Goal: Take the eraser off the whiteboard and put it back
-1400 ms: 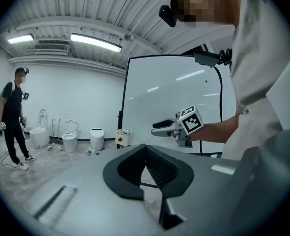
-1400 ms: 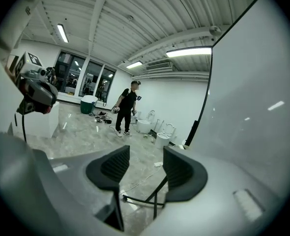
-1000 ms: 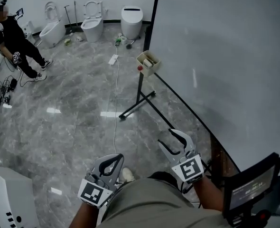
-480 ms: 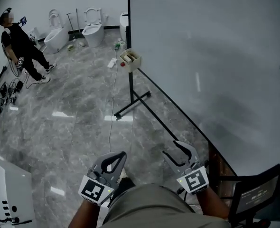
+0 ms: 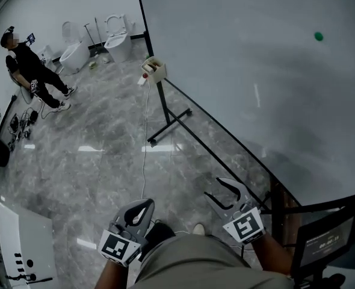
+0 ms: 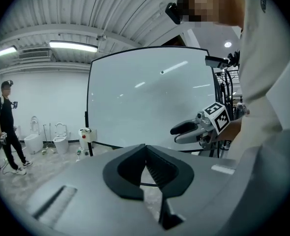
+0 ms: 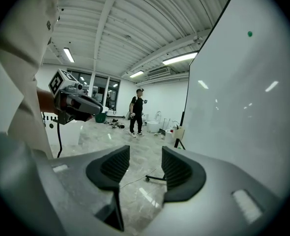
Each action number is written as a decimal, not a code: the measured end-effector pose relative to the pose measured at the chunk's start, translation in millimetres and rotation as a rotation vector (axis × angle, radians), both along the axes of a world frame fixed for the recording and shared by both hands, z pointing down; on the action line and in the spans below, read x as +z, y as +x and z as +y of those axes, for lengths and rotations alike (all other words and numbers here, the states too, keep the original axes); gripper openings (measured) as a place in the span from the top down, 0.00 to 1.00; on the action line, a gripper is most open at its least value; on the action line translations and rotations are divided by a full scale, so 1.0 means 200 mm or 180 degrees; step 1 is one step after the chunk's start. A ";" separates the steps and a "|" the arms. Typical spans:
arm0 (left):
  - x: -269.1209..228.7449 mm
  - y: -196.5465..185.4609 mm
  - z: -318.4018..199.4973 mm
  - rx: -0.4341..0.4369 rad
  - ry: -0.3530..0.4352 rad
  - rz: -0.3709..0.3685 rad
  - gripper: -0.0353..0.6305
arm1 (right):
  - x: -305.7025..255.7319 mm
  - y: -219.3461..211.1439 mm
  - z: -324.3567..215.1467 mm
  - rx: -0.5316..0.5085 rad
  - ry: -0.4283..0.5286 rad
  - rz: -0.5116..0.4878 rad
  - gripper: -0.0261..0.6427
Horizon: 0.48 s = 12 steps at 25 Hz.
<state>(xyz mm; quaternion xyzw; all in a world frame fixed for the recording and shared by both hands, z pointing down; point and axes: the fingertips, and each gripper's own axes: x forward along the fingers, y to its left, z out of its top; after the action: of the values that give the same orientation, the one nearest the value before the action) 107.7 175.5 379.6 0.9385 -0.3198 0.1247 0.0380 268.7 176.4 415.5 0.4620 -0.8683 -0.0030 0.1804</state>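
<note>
While no eraser shows, tall white whiteboard (image 5: pixel 243 89) at two o'clock | right gripper (image 5: pixel 213 188) nearer, parted, empty | left gripper (image 5: pixel 146 205) closed.

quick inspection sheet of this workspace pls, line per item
surface: whiteboard upright on a floor stand, mostly blank, faint smudges
job's things: eraser not made out; small green dot high on the board
clutter: box with red button on the stand post; toilets by the far wall
grippers: left gripper fingers together, empty; right gripper fingers apart, empty; both low, off the board
cables: white cable across the floor
surroundings: person far left; screen lower right
</note>
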 end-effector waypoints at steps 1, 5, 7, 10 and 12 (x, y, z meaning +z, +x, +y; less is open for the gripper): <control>-0.01 0.01 0.01 0.0026 0.0007 -0.0014 0.94 | -0.01 0.02 0.02 0.0034 0.0009 -0.0005 0.65; -0.07 0.01 0.05 0.0170 0.0106 0.0050 0.94 | -0.01 0.01 0.13 0.0130 0.0033 0.0019 0.65; -0.09 -0.03 0.09 0.0247 0.0136 0.0101 0.94 | -0.04 -0.06 0.17 0.0158 0.0063 0.0017 0.65; -0.12 -0.12 0.13 0.0338 0.0177 0.0187 0.94 | -0.11 -0.21 0.20 0.0178 0.0111 0.0074 0.65; -0.13 -0.22 0.16 0.0367 0.0187 0.0214 0.94 | -0.13 -0.33 0.21 0.0179 0.0133 0.0091 0.65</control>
<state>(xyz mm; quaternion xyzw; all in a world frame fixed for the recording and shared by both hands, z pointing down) 62.8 207.0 354.3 0.9597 -0.2673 0.0856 0.0140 203.2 218.0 389.9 0.4899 -0.8521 -0.0226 0.1831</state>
